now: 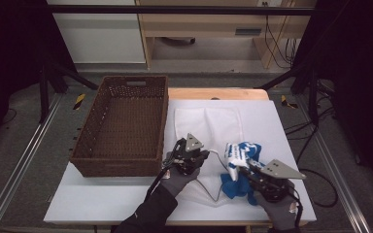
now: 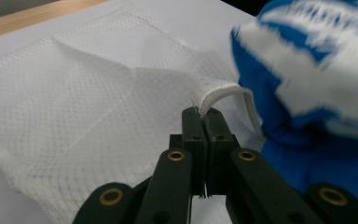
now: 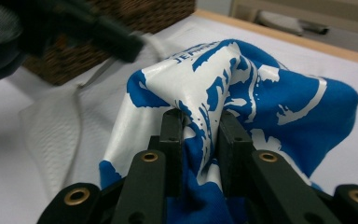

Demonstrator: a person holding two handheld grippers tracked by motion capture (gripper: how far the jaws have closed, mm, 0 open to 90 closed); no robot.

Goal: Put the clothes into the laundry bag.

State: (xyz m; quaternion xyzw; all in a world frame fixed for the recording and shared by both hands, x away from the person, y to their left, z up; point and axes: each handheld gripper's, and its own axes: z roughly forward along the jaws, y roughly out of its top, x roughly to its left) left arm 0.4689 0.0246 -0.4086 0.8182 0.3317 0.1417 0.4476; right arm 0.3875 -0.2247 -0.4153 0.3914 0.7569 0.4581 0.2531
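From above, the brown wicker basket [image 1: 121, 126] sits at the table's left, and both gloved hands come in low over the white table [image 1: 102, 199]. The left gripper view goes close: the left gripper [image 2: 204, 122] is pinched tight on the corded hem of the white mesh bag [image 2: 74, 107], whose netted weave lies creased and flat. The right gripper view shows the right gripper [image 3: 200, 128] clamped on a bunched fold of the blue-and-white printed cloth [image 3: 261, 93], which is lifted just right of the mesh bag.
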